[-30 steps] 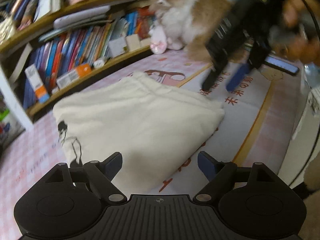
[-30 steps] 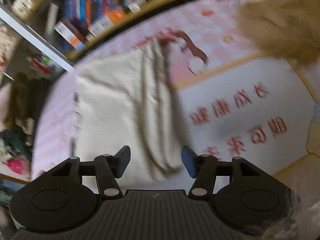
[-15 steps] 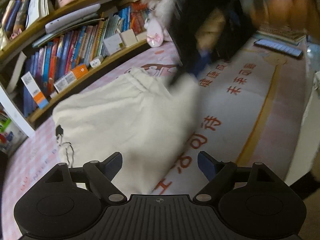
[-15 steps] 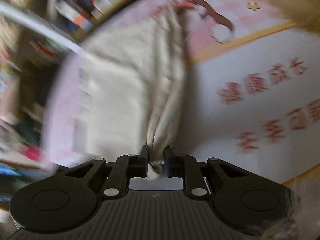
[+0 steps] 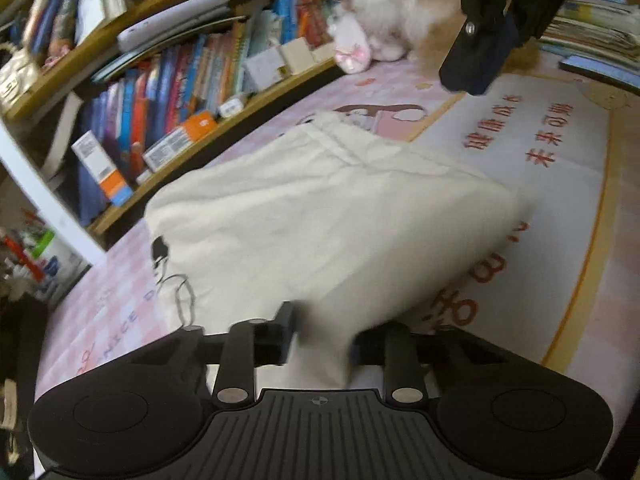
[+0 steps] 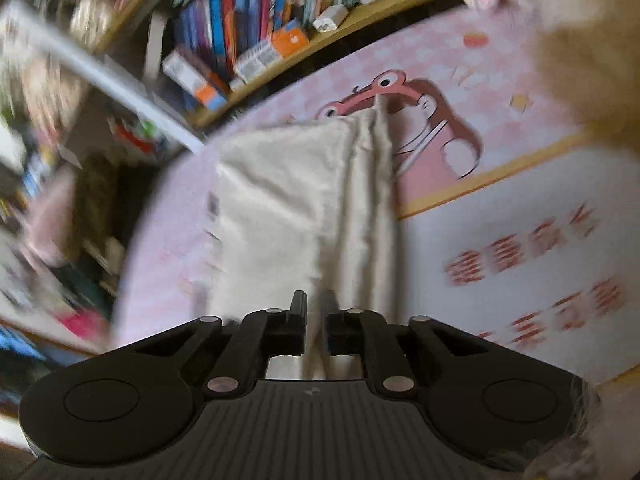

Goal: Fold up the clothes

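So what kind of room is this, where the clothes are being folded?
Most likely a home bedroom or study: a crowded bookshelf, a pink cartoon mat under the cream garment, and a fluffy cat.

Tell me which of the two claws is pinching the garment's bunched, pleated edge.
The right claw: it is shut on the gathered folds of the cream garment. The left claw grips a smooth corner instead.
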`<state>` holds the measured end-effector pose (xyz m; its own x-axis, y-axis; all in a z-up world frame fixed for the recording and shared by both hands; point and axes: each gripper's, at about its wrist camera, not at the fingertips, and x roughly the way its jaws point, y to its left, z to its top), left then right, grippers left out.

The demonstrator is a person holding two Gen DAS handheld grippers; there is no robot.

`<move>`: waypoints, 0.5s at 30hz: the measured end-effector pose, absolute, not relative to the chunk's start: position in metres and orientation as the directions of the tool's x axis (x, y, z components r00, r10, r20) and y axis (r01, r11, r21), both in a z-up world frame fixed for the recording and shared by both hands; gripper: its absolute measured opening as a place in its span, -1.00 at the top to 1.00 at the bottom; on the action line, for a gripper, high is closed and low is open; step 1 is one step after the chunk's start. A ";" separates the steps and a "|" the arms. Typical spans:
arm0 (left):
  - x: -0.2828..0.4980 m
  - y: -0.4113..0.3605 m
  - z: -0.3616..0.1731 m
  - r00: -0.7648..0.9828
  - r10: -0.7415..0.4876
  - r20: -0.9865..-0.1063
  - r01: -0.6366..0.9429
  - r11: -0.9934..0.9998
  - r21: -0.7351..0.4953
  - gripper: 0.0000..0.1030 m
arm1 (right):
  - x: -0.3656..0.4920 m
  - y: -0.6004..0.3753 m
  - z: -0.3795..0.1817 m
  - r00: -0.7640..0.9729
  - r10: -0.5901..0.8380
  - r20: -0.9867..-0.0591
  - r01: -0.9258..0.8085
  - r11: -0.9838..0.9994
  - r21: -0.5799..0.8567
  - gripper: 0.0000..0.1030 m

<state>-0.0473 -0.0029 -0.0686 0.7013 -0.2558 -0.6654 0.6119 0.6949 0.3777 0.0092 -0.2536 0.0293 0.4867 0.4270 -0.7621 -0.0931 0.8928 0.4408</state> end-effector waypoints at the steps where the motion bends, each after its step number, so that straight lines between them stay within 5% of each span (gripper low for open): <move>1: -0.047 -0.004 -0.068 0.699 -0.259 -0.667 0.613 0.696 0.373 0.57 | 0.003 -0.247 0.030 0.502 0.375 -0.779 -0.160 0.926 0.342 0.01; 2: -0.046 -0.004 -0.067 0.697 -0.261 -0.668 0.614 0.698 0.368 0.57 | -0.004 -0.240 0.031 0.522 0.322 -0.790 -0.223 0.945 0.238 -0.38; 3: -0.046 -0.005 -0.066 0.695 -0.264 -0.669 0.615 0.701 0.361 0.57 | -0.012 -0.232 0.031 0.544 0.285 -0.789 -0.299 0.945 0.135 -0.46; 9: -0.032 -0.001 -0.050 0.677 -0.296 -0.673 0.616 0.728 0.300 0.56 | -0.052 -0.170 0.018 0.615 0.252 -0.748 -0.667 0.672 -0.323 -0.58; 15: -0.025 0.001 -0.047 0.674 -0.305 -0.673 0.615 0.736 0.284 0.54 | -0.057 -0.125 -0.018 0.637 0.241 -0.732 -0.752 0.404 -0.521 -0.60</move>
<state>-0.0255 0.0010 -0.0471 0.6743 -0.3047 -0.6727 0.6152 0.7356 0.2836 -0.0572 -0.1249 -0.0177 0.6367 0.2414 -0.7323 -0.7520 0.4042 -0.5206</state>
